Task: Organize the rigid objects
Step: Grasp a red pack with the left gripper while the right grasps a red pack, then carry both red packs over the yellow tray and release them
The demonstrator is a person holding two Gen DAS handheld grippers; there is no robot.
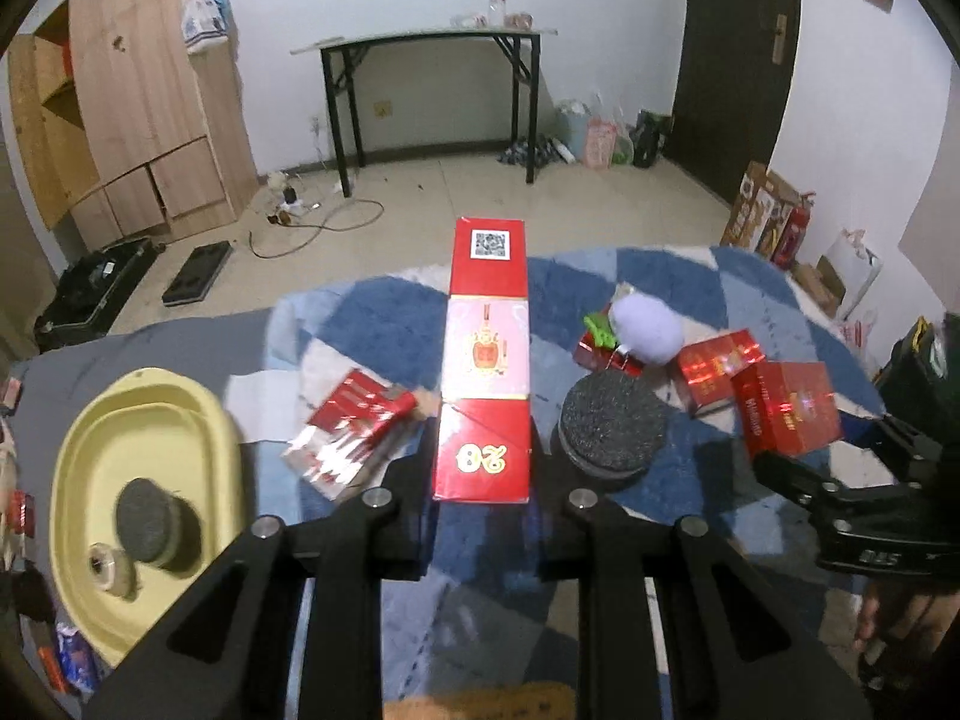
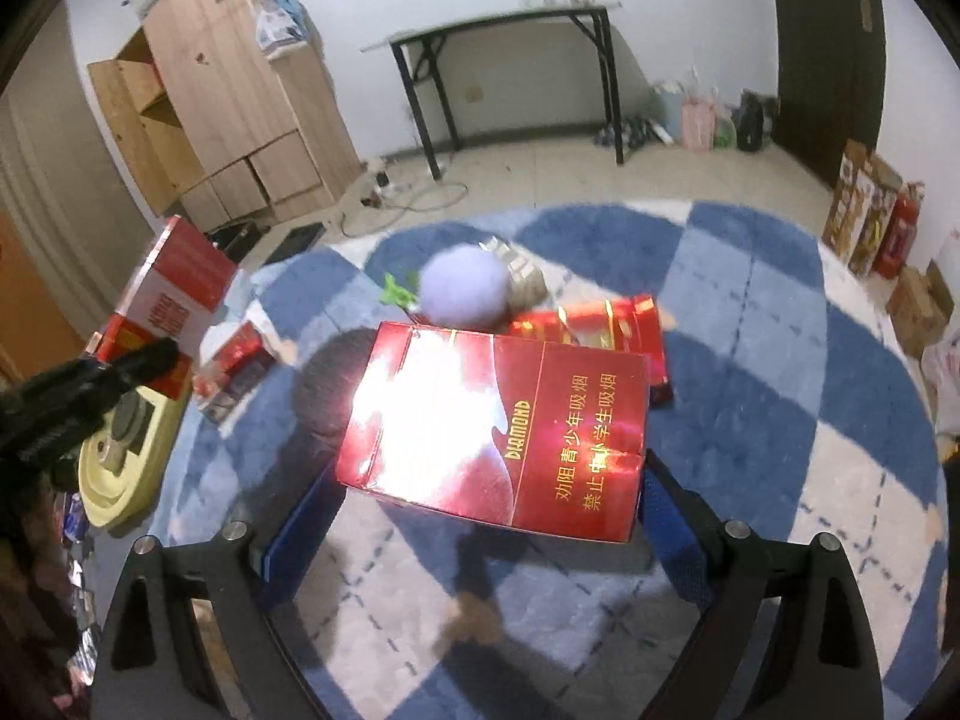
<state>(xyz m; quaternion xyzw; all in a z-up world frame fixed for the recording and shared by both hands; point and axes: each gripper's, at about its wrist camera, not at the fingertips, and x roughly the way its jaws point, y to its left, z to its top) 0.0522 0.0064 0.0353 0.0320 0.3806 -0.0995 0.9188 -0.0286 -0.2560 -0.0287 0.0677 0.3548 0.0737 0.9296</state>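
Over blue-checked rug [image 2: 780, 360], both grippers apparently clamp red boxes.

My left wrist view looks steeply down, close over the rug [image 1: 372, 312]; my right wrist view does likewise. Both share the tray [image 1: 78, 456], the pompom [image 1: 648, 330] and the far table [image 1: 420, 39].

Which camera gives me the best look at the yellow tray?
The left wrist view: the yellow tray shows almost whole at lower left, with a dark round pad inside. The right wrist view shows the tray only at the left edge, partly behind the left gripper.
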